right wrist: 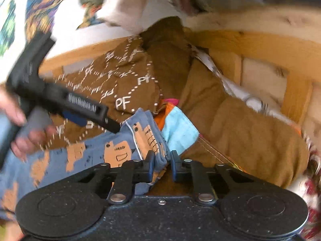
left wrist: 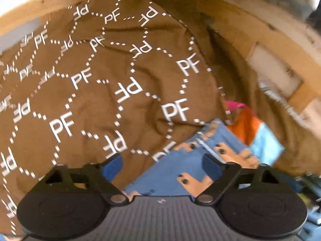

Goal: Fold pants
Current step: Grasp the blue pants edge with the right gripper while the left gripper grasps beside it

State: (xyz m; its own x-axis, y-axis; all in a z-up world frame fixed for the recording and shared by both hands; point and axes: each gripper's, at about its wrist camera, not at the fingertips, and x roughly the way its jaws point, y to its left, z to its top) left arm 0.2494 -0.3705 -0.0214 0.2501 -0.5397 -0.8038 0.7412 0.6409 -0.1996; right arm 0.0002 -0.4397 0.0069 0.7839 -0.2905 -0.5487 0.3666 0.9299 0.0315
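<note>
Brown PF blanket [left wrist: 124, 64] w/ right gripper [right wrist: 163, 165] pinching blue pants [right wrist: 112, 150].

right gripper [right wrist: 162, 165] pinching blue pants [right wrist: 96, 150] edge | left gripper [right wrist: 112, 125] above pants, hand [right wrist: 22, 128] gripping | brown blanket [right wrist: 124, 80] behind

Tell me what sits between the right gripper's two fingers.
A bunched edge of the blue pants sits inside the right gripper, its pads pinching it, seen in the right wrist view.

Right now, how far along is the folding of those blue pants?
Barely begun. The blue pants lie rumpled on the brown blanket, with no neat fold visible. In hand: the right gripper pinches their edge, while the left gripper hovers open above them. All the folding remains.
</note>
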